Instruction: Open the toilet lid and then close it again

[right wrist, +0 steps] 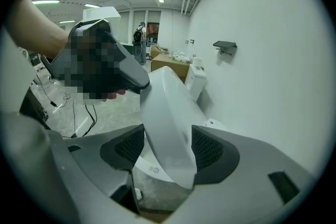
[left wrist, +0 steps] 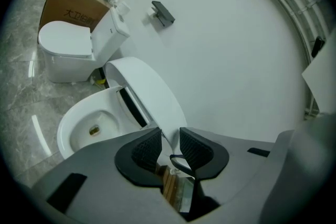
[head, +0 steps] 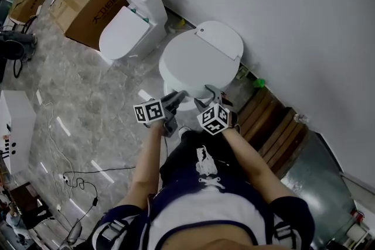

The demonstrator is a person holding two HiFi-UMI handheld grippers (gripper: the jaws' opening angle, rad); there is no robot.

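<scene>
Left claw [left wrist: 169, 135] pinches the front rim of the half-raised lid [left wrist: 149, 97], whose long axis runs off to 11 o'clock over the bowl [left wrist: 79, 131], while the right claw [right wrist: 168, 136] stands wide open astride that rim, so left probably leads.

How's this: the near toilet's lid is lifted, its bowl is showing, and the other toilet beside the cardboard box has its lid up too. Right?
Not quite. The other toilet beside the cardboard box has its lid down, as the left gripper view shows. The rest holds: the near toilet's lid is lifted and its bowl is showing.
</scene>
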